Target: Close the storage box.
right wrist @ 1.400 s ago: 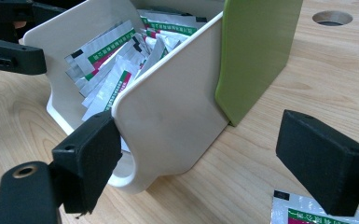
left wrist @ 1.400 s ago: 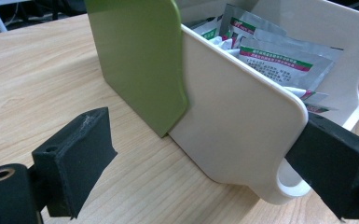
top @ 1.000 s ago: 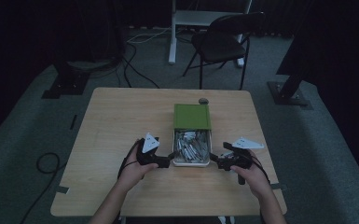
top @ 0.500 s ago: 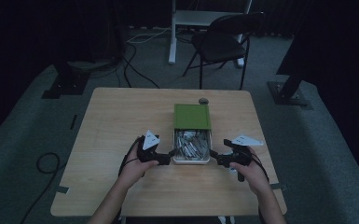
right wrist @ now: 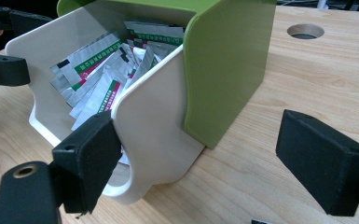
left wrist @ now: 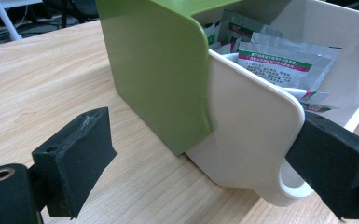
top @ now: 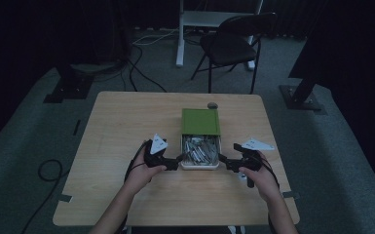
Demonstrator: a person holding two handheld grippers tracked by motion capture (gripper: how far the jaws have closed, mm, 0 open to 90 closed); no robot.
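Note:
A box with a green sleeve (top: 201,121) stands on the wooden table (top: 126,126). Its white drawer (top: 200,165) is pulled out toward me and holds several silver sachets (top: 199,148). My left gripper (top: 179,159) is open at the drawer's front left corner. In the left gripper view its jaws (left wrist: 205,163) straddle that corner of the drawer (left wrist: 242,135), beside the green sleeve (left wrist: 158,70). My right gripper (top: 222,160) is open at the front right corner. Its jaws (right wrist: 207,161) span the drawer wall (right wrist: 154,126) and the sleeve (right wrist: 228,60), with sachets (right wrist: 102,70) behind.
A round cable hole (top: 213,105) lies in the table just beyond the box, also in the right gripper view (right wrist: 305,31). A folding chair (top: 234,44) and a white stand (top: 209,19) are on the floor past the table. Cables (top: 48,170) trail at the left.
Both grippers have edged a little forward along the drawer's sides. The box looks unmoved.

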